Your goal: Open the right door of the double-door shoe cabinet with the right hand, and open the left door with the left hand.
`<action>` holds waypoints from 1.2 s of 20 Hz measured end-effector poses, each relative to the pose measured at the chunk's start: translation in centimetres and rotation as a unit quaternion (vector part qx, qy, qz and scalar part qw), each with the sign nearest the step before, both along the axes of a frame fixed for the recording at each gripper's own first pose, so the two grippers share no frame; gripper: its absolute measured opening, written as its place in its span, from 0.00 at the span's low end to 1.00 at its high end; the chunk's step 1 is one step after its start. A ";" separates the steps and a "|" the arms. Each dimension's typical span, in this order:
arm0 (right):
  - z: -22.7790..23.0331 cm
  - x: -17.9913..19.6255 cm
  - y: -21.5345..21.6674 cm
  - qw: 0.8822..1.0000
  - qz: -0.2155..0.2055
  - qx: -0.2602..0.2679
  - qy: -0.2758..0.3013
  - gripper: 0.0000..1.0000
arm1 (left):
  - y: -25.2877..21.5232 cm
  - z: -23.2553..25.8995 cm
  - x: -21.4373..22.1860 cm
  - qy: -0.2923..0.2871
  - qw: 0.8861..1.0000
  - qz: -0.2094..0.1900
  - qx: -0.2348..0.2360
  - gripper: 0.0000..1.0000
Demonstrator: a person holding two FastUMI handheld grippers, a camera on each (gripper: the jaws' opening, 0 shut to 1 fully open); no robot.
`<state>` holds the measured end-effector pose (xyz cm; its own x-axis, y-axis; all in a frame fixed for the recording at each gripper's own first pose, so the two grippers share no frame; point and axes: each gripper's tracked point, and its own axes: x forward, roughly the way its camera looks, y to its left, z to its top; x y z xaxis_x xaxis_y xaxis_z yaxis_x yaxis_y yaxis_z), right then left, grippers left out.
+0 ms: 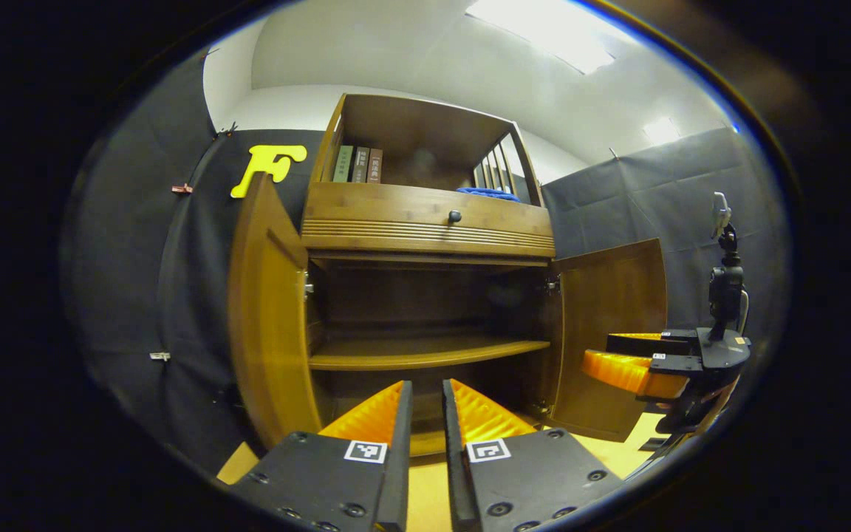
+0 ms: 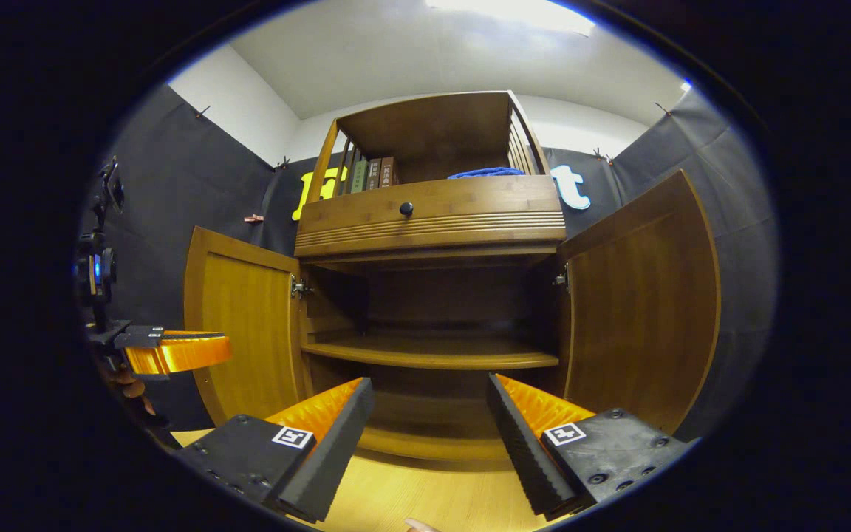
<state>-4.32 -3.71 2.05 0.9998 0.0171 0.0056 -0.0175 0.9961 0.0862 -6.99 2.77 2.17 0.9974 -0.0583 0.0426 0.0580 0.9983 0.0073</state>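
The wooden shoe cabinet [image 1: 425,222] stands in front of me with both lower doors swung outward. Its left door [image 1: 267,325] and right door [image 1: 606,332] leave the inner shelf [image 1: 425,351] in plain sight. My left gripper [image 1: 427,388] hovers low before the middle of the opening, with only a narrow gap between its fingers and nothing in it. In the right gripper view the left door [image 2: 244,332] and right door [image 2: 640,303] flank my right gripper [image 2: 431,388], which is open wide and empty. Each gripper touches neither door.
A drawer with a dark knob [image 1: 454,216] sits above the doors. Books [image 1: 355,164] and a blue cloth [image 1: 488,193] lie in the top compartment. The right gripper [image 1: 617,358] shows near the right door, the left gripper [image 2: 211,347] beside the left door. Wooden floor [image 2: 411,495] runs below.
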 end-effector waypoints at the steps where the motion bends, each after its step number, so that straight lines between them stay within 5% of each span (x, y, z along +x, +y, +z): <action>1: 0.0 0.0 0.1 1.000 -0.002 -0.006 -0.002 0.98 | -0.1 0.0 0.5 0.000 1.000 0.005 -0.004 0.39; 5: -0.5 0.2 0.3 1.000 0.009 -0.021 0.007 0.97 | -1.6 -1.1 2.3 0.019 1.000 0.015 -0.006 0.69; 12: -1.7 0.5 1.5 0.998 0.022 -0.056 0.019 0.98 | -3.6 -2.5 3.7 0.038 0.999 0.000 0.037 0.88; 13: -1.7 0.4 1.8 0.998 0.023 -0.057 0.021 0.98 | -3.9 -3.0 3.8 0.046 0.998 -0.004 0.037 0.99; 24: -1.9 1.3 1.3 0.998 0.018 -0.055 0.024 0.98 | -4.0 -3.6 5.4 0.054 0.998 -0.007 0.028 0.95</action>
<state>-3.01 -2.37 0.13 0.9976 0.0518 -0.0454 -0.0529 0.9983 -0.0230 -1.57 -1.18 -1.42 0.9950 -0.0722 -0.0688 0.0761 0.9955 0.0559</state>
